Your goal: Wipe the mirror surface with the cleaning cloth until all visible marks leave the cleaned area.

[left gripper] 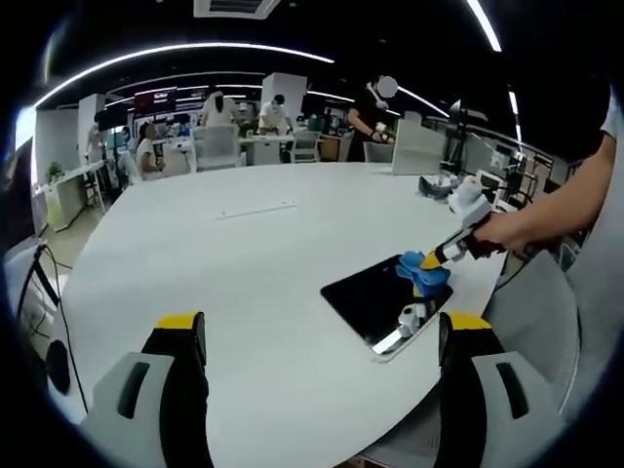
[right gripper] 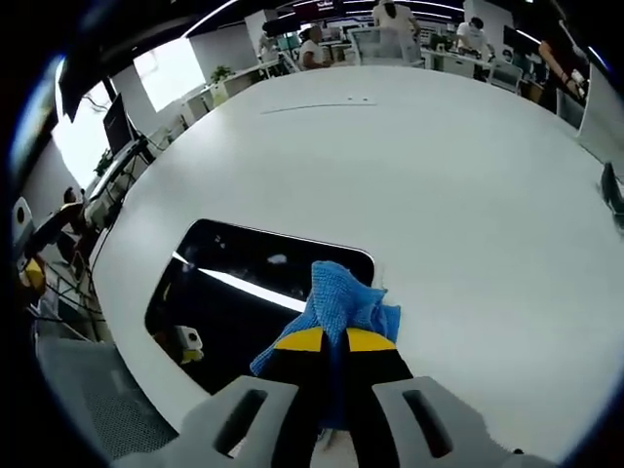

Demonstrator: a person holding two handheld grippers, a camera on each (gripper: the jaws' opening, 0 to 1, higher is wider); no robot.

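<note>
Mirror (right gripper: 244,288) near table (right gripper: 468,195) edge, right gripper (right gripper: 334,343) clamping cloth (right gripper: 341,297), left gripper (left gripper: 322,336) agape, seemingly empty.

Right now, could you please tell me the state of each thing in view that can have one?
Mirror: lying flat on the table, near its edge.
Cloth: bunched, clamped in the right gripper, resting on the mirror.
Right gripper: shut on the cloth.
Left gripper: open, holding nothing, above the table.
</note>
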